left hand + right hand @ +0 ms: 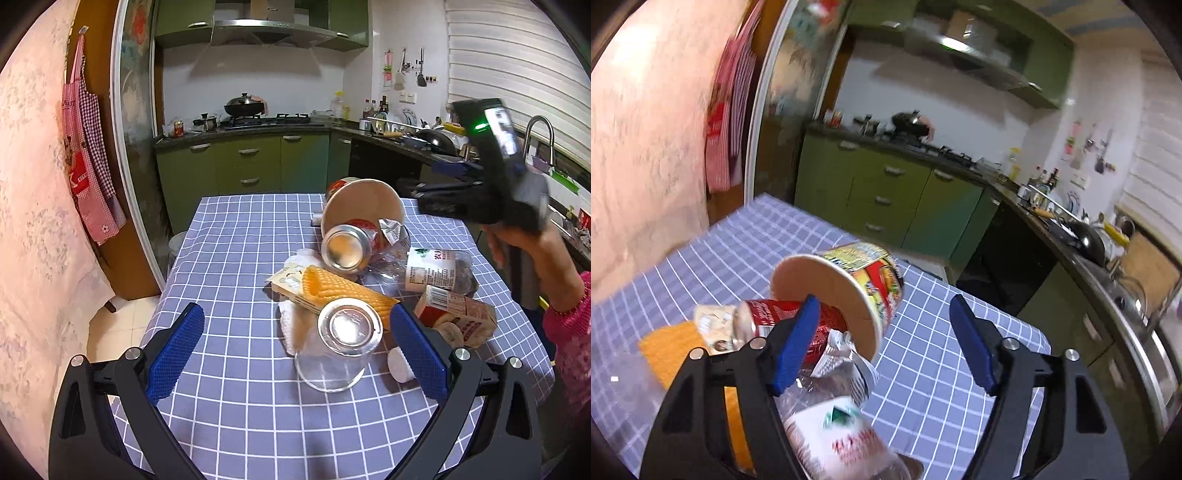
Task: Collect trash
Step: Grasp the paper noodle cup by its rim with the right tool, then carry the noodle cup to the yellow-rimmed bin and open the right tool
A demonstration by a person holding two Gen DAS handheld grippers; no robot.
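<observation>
A pile of trash lies on the blue checked tablecloth (236, 413). It holds a glass jar (341, 345) on its side, a red can (351, 245), an instant-noodle cup (360, 206) on its side, a clear plastic bottle (430, 271), a small carton (456, 317), an orange cloth (351, 293) and a white cap (400, 363). My left gripper (295, 341) is open and empty, its fingers on either side of the jar. My right gripper (882, 345) is open and empty above the pile, near the noodle cup (849, 291), the can (775, 319) and the bottle (842, 435). The right gripper's body (495, 177) shows blurred in the left wrist view.
Green kitchen cabinets (251, 166) and a stove with a wok (245, 107) stand behind the table. A counter with dishes and a sink tap (541, 136) runs along the right. A red apron (86, 147) hangs on the left wall.
</observation>
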